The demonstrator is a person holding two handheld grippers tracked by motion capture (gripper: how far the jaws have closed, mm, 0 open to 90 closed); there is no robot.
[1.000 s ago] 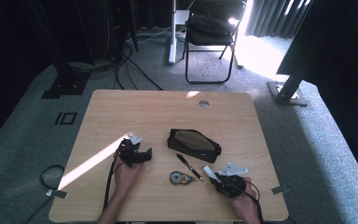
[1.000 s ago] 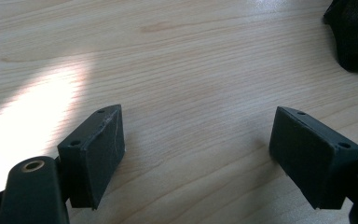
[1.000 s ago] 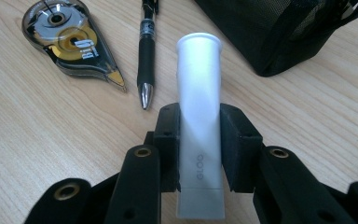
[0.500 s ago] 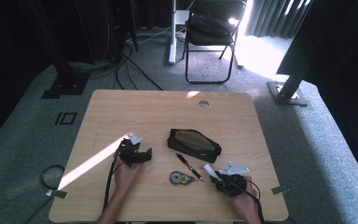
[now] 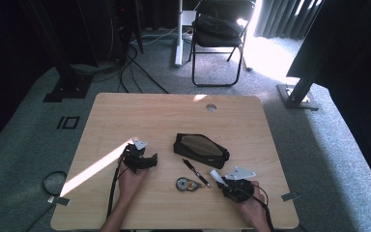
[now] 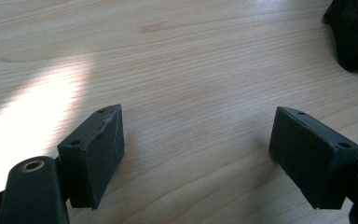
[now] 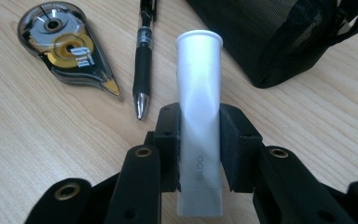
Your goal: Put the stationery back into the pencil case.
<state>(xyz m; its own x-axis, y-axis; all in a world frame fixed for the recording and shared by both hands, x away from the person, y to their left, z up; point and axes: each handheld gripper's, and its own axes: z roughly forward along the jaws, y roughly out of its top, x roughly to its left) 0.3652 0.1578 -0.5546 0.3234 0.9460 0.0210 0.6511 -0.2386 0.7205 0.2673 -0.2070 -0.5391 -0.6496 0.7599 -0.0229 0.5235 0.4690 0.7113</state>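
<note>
My right gripper [image 7: 199,144] is shut on a white glue stick [image 7: 198,102], whose capped end points away toward the black mesh pouch [image 7: 270,32]. In the high view that right gripper [image 5: 221,181] sits near the table's front right with the white glue stick [image 5: 216,176] poking out of it. A black pen [image 7: 143,60] and a correction tape dispenser [image 7: 67,44] lie just left of the stick. My left gripper [image 6: 198,154] stands open over bare wood, nothing between its jaws. In the high view the left gripper [image 5: 147,159] rests left of the black mesh pouch [image 5: 200,150].
The wooden table [image 5: 174,116] has a cable hole [image 5: 211,107] near its far edge and a sunlit streak at the front left. A folding chair [image 5: 217,34] and floor cables stand beyond the table. Black stand legs flank both sides.
</note>
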